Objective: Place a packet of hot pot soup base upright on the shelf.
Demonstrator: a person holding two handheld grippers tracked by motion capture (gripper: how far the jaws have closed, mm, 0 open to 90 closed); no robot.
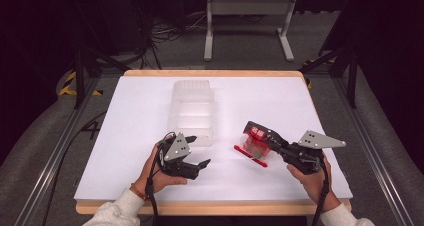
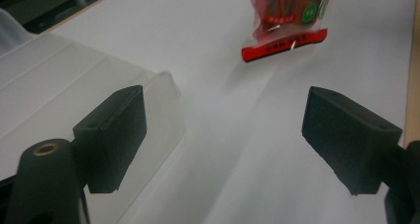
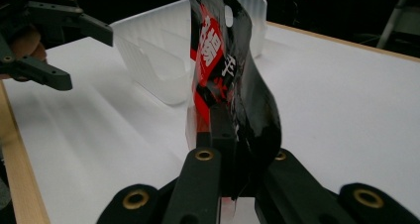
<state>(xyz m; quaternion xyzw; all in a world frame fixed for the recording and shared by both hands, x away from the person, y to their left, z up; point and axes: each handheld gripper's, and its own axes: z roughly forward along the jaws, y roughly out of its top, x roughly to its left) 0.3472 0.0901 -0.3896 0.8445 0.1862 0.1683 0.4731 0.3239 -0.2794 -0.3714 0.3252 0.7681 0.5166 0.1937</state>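
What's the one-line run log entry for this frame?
right gripper: shut on snack packet, lifted | left gripper: open, empty | clear bin: on table

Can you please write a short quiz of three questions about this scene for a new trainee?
1. True or false: the left gripper is open with nothing between its jaws.
2. What does the right gripper hold? A) snack packet B) clear plastic container C) cable
3. Where does the clear plastic container stand relative to the snack packet in the high view?

Key: 1 true. 2 A. 3 To its left, on the white table, apart from it.
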